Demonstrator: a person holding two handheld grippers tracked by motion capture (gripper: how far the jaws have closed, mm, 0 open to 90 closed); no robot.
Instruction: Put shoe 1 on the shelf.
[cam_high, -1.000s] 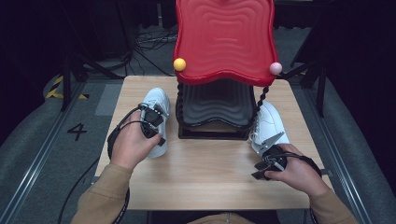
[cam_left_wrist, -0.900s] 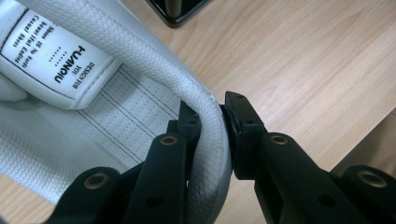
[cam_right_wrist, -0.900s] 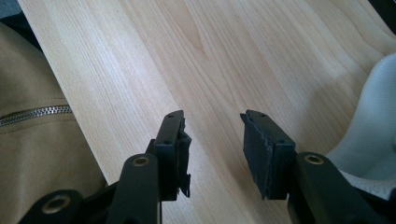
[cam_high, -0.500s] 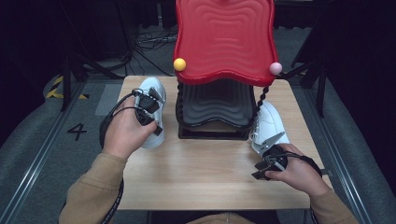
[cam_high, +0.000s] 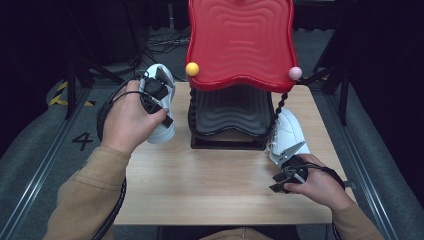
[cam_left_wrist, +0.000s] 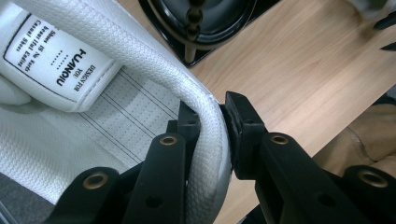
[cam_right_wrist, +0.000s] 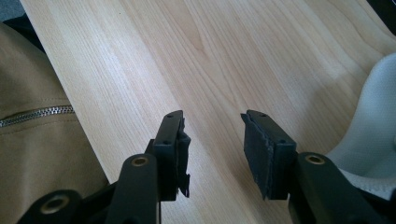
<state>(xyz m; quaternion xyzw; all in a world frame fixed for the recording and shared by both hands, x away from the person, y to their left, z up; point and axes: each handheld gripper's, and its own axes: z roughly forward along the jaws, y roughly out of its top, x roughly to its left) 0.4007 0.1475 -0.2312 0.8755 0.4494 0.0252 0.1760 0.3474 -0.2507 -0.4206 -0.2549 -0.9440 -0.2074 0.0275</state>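
The left gripper (cam_high: 159, 95) has its jaws clamped on the heel collar of a white shoe (cam_high: 161, 107), held up off the surface (cam_high: 210, 185) beside the left of a two-tier shoe rack (cam_high: 235, 115) with a red top shelf (cam_high: 240, 40). To place it well, keep the grip firm and clear the rack's post before lowering. The right gripper (cam_right_wrist: 212, 149) rests with jaws apart, empty, near a second white shoe (cam_high: 287, 135). The surface is pale wood; grey floor and dark room surround it.
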